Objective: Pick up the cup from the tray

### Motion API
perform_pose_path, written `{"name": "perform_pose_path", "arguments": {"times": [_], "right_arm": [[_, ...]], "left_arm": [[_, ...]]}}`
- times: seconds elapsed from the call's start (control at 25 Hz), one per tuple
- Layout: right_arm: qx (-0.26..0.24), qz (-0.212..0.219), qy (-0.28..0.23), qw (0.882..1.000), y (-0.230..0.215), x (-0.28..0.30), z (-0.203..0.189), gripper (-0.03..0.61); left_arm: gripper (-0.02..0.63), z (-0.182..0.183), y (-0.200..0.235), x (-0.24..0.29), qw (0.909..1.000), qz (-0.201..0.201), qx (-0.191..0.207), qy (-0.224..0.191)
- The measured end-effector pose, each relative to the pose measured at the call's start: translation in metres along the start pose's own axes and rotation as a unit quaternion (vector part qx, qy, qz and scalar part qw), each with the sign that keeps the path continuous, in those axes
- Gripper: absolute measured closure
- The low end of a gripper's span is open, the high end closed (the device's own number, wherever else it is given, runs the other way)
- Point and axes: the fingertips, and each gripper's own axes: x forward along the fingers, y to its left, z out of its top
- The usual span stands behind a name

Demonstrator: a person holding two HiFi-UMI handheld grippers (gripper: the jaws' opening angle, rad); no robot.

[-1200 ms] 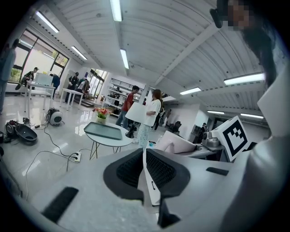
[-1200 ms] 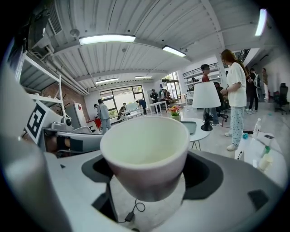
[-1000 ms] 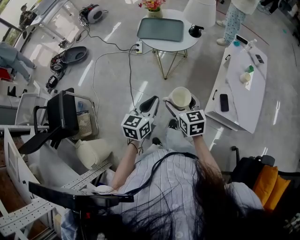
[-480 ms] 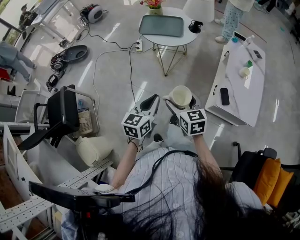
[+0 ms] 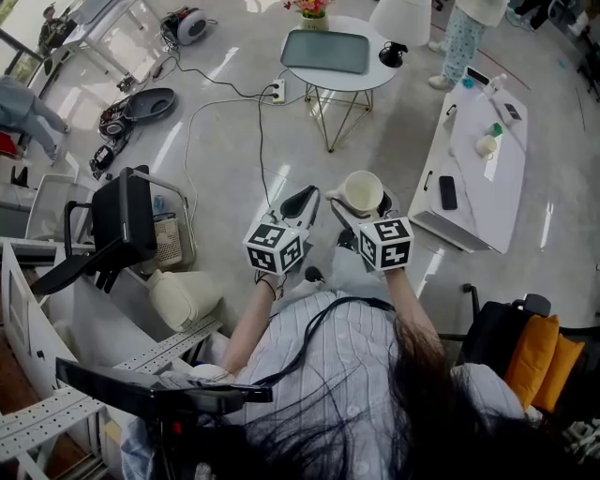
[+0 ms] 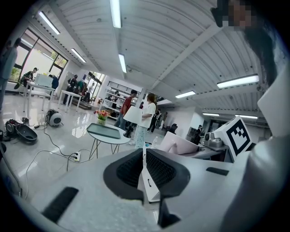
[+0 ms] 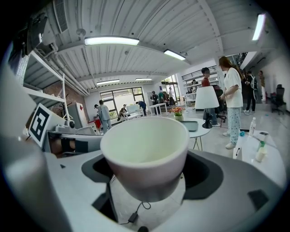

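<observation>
While I watch the right gripper view, the right gripper (image 7: 146, 179) has its jaws spread wide around the cup (image 7: 144, 149), one dark pad pressing on each side of the cup's lower wall. The cup is cream-white, sits upright, and its mouth faces the camera with nothing visible inside. From the head view I see the same grip: the right gripper (image 5: 363, 197) carries the cup (image 5: 362, 193) in the air over the floor, well apart from the round table (image 5: 375, 84) and on the near side of it, close to my operator's body.

The tray (image 5: 324, 52) lies flat on that round table, grey-green, with flowers (image 5: 310, 9) at the table's far edge and a black lamp (image 5: 392, 58) to the tray's right. So the cup is off the tray and clear of the table.

On the left gripper view, the left gripper (image 6: 145, 174) has its jaws pressed almost together; only a thin sliver of the room shows between the ribbed pads, and I see nothing pinched there. In the head view, the left gripper (image 5: 299, 202) hangs just beside the right one, also on the near side of the round table, touching nothing.

A power strip (image 5: 275, 93) lies on the floor just left of the round table's legs, and a long white table (image 5: 473, 192) stands to the right of it.
</observation>
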Motion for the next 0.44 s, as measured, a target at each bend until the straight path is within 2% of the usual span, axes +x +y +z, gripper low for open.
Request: {"name": "perform_pose_path", "arguments": {"times": [0.44], "right_arm": [[0.0,-0.009,0.0,1.0,0.0081,-0.0039,-0.0021,0.16]], "left_arm": [[0.6,-0.0036,0.0016,-0.006,0.9999,-0.01,-0.003,-0.002]]}}
